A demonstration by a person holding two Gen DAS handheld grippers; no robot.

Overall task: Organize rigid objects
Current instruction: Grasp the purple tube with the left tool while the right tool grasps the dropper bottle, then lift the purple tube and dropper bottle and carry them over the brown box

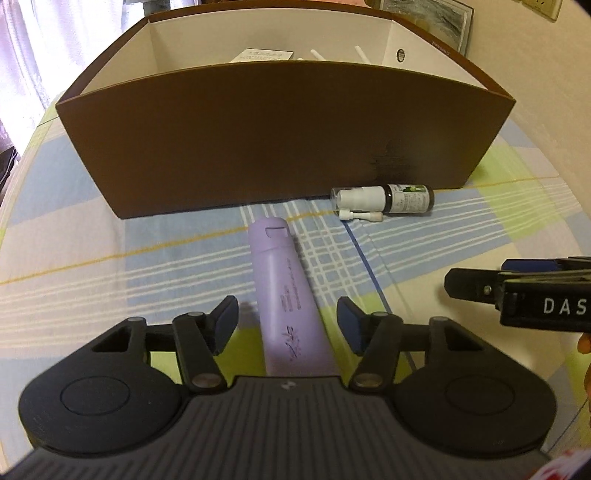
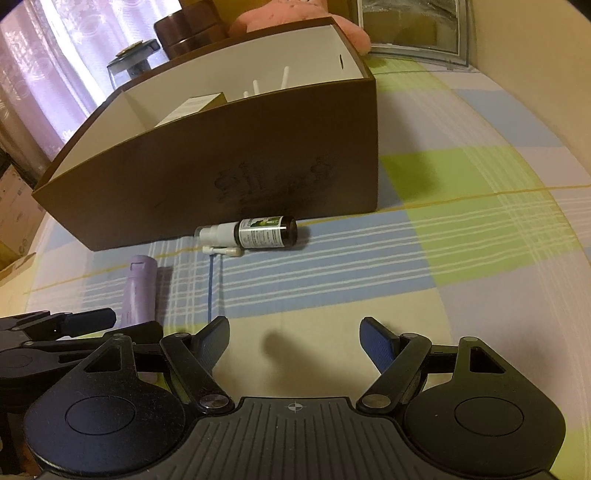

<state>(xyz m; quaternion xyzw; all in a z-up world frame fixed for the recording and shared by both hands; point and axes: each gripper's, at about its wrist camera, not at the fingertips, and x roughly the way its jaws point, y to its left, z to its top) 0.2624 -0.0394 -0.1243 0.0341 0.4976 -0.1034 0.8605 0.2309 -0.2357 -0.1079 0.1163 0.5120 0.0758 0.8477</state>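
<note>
A purple tube (image 1: 286, 295) lies on the checked cloth, pointing toward the brown box (image 1: 273, 136). My left gripper (image 1: 290, 319) straddles the tube's near half; a gap shows between each blue pad and the tube, so it is open. The tube (image 2: 140, 291) also shows at the left of the right wrist view, with the left gripper (image 2: 74, 328) over it. A dark spray bottle (image 1: 384, 199) with a white nozzle lies on its side against the box front. My right gripper (image 2: 293, 339) is open over bare cloth, the bottle (image 2: 255, 234) well ahead of it.
The brown box (image 2: 229, 166) has white inner walls and holds a carton (image 2: 192, 105) and white sticks. A small white nozzle piece (image 1: 360, 215) lies by the bottle. A framed picture (image 2: 413, 29) leans on the wall at the back right. A pink item (image 2: 295, 18) sits behind the box.
</note>
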